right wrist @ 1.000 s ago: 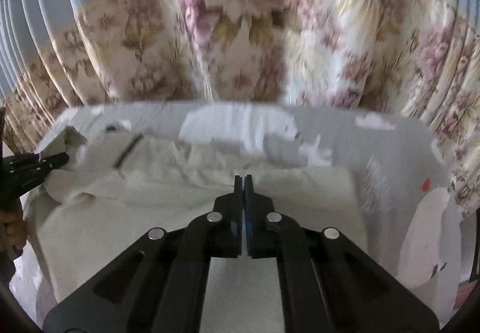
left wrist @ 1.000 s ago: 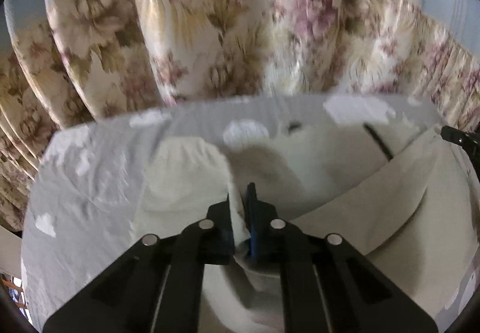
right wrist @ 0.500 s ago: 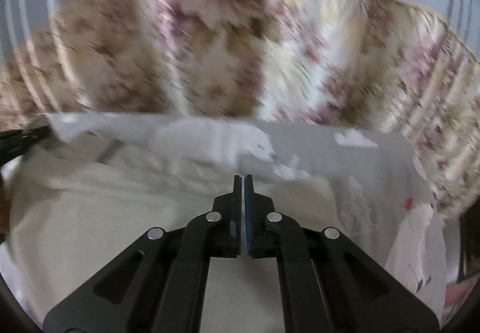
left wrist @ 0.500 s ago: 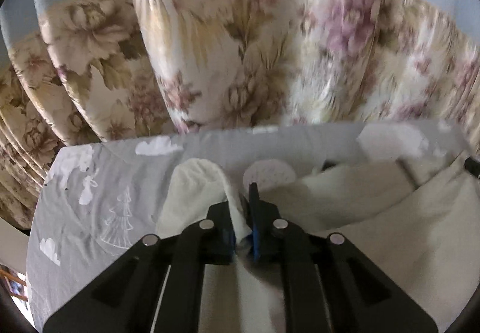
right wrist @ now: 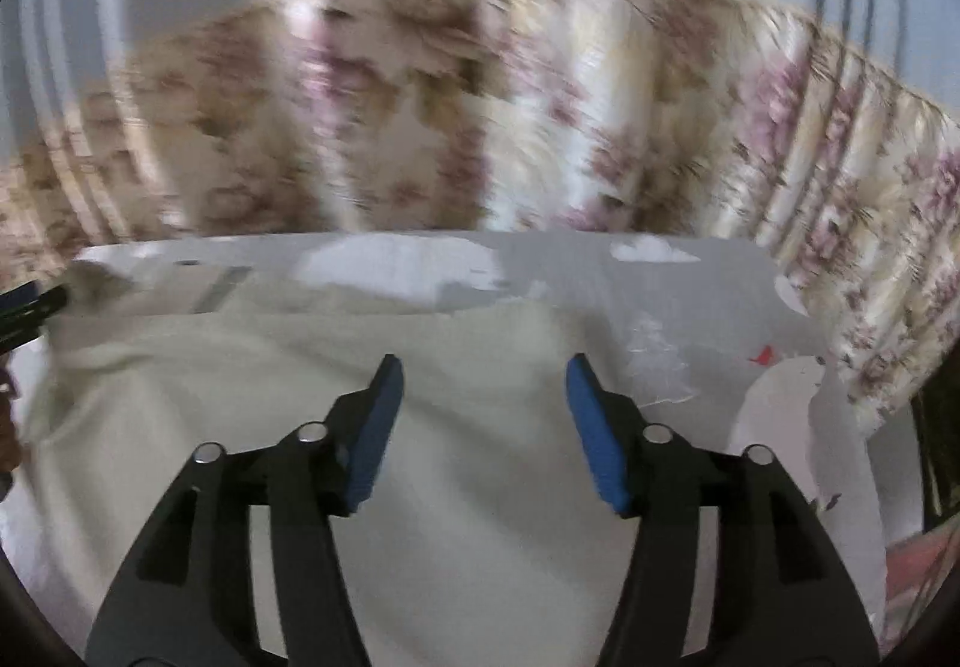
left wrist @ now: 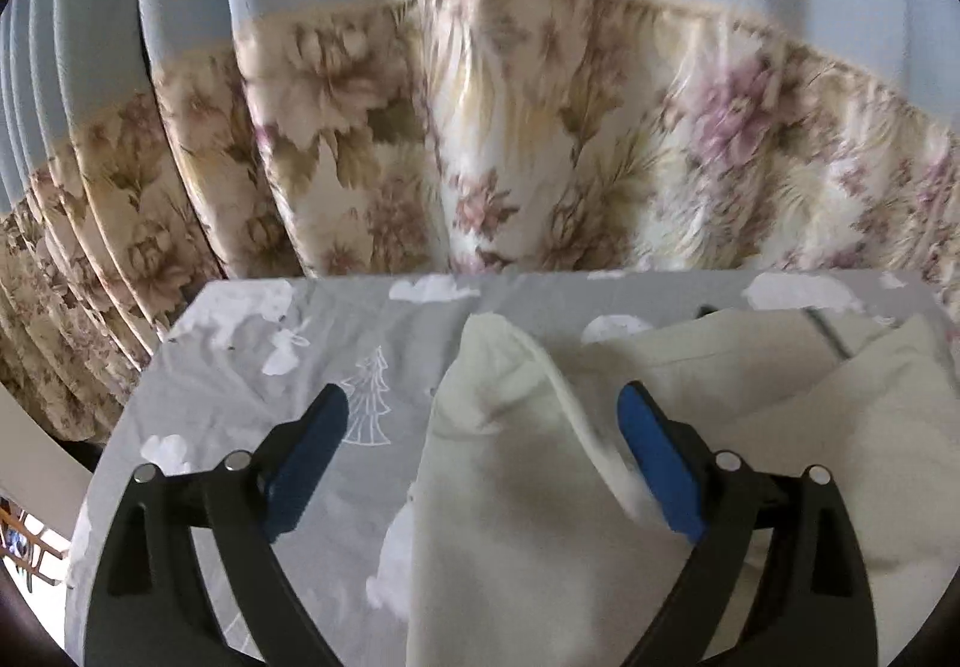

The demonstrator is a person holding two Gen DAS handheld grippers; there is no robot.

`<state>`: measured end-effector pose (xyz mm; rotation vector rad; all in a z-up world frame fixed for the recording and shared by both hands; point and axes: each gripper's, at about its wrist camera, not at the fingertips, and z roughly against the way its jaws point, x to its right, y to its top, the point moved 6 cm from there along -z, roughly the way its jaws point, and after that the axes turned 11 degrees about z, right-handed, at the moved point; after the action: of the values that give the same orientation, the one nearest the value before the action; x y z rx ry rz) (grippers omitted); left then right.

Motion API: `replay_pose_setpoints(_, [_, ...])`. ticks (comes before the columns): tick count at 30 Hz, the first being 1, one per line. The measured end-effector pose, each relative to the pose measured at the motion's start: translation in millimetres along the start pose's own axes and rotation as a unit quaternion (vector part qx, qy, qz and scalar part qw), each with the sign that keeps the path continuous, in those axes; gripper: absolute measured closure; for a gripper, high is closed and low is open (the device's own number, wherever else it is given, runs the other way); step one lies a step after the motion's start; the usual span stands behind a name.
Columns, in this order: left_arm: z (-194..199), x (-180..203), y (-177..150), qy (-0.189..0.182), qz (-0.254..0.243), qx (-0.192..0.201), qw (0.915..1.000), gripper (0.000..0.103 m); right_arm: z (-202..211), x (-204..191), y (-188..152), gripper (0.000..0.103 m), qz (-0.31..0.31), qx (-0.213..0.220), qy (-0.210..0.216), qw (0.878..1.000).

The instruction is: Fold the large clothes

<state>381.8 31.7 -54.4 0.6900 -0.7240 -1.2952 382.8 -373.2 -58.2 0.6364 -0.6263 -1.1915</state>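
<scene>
Two tools, left tool (left wrist: 483,427) and right tool (right wrist: 485,397), both spread wide, one cream garment (right wrist: 468,487)

grey sheet (left wrist: 252,367) spread flat over the bench, printed with white clouds (left wrist: 429,287), a line-drawn white tree (left wrist: 369,409) and other white shapes; lightly creased. same sheet (right wrist: 720,295) in the right wrist view, with a small red mark (right wrist: 763,353) near its right edge beside a large white patch (right wrist: 780,415). behind the bench, pleated curtain (left wrist: 480,126) hanging in folds: plain pale blue on top, floral band of beige, olive and mauve blooms below. curtain (right wrist: 540,114) blurred in the right wrist view. dark edge at far right (right wrist: 936,427), too dim to name.
</scene>
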Motion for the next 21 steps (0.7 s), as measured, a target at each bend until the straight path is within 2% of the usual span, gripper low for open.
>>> replay_pose_setpoints(5, [28,10,6,-0.009,0.002,0.006,0.9999,0.011,18,-69,7,0.038,0.026,0.009,0.085,0.996])
replay_pose_setpoints(8, [23,8,-1,0.001,0.002,-0.011,0.9999,0.011,13,-103,7,0.038,0.051,-0.003,0.108,0.993])
replay_pose_setpoints(11, [11,8,-14,-0.003,0.005,-0.039,0.9992,0.011,-8,-131,2,0.038,0.082,-0.031,0.104,0.991])
replay_pose_setpoints(13, [5,10,-23,-0.012,0.005,-0.052,0.9985,0.011,-25,-133,-1,0.038,0.073,-0.050,0.102,0.991])
replay_pose_setpoints(17, [-7,14,-37,-0.019,0.007,-0.069,0.9974,0.011,-59,-128,3,0.038,0.063,-0.076,0.081,0.992])
replay_pose_setpoints(21, [-18,18,-39,-0.017,0.001,-0.078,0.9968,0.011,-90,-98,12,0.043,0.048,-0.097,0.040,0.993])
